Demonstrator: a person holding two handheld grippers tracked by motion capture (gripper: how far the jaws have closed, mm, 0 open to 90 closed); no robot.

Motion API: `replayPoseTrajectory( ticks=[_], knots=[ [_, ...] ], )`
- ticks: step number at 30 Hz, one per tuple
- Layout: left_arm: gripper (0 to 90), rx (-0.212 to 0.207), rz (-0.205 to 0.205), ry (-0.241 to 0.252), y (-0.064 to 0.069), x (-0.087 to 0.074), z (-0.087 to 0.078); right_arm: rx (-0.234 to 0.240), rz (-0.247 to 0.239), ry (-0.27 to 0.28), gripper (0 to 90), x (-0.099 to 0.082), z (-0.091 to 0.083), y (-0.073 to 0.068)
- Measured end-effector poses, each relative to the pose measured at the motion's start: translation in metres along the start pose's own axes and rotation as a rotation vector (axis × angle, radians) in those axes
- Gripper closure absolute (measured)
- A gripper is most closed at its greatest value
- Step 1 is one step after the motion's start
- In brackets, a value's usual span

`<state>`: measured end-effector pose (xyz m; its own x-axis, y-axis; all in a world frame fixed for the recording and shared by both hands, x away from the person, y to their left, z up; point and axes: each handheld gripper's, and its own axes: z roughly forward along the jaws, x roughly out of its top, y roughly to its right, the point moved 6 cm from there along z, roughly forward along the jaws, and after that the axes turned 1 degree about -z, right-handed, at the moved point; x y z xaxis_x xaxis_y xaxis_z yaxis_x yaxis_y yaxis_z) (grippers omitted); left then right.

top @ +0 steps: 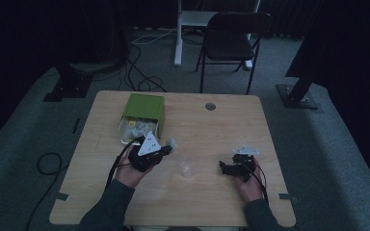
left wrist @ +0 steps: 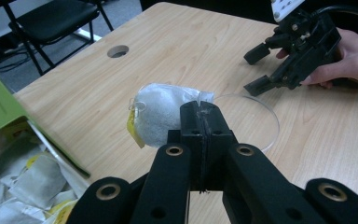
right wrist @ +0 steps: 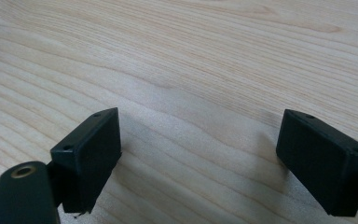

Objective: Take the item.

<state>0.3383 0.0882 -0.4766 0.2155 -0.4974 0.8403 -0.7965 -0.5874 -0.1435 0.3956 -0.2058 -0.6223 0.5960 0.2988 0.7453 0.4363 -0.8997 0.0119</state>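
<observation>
Clear glass (top: 188,168), faint in dim light, sits at table (top: 221,125) centre. Left gripper (left wrist: 200,116) pinches one teabag (left wrist: 161,114); more fill the box (top: 142,118) at 11 o'clock. Right gripper (right wrist: 198,158) gapes.

Table (right wrist: 205,56): pale wood-grain top, smooth, matt. Tea bag (left wrist: 161,112): white fibrous paper, yellow paper tag. Glass (left wrist: 261,123): clear, glossy. Box (top: 145,108): green card, matt. Right gripper (right wrist: 198,158) pads: black plastic, matt. Chair (top: 231,36): dark.
</observation>
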Motion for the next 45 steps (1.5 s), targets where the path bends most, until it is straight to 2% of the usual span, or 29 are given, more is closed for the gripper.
replayPoseTrajectory(
  ticks=[27,45],
  knots=[
    [90.0,-0.054,0.029,-0.001,0.02,0.006,0.014,-0.001,-0.002,0.001,13.4,0.0,0.0,0.0],
    [90.0,-0.107,0.061,-0.007,0.042,0.01,0.029,-0.001,-0.002,0.001,13.4,0.0,0.0,0.0]
  ],
)
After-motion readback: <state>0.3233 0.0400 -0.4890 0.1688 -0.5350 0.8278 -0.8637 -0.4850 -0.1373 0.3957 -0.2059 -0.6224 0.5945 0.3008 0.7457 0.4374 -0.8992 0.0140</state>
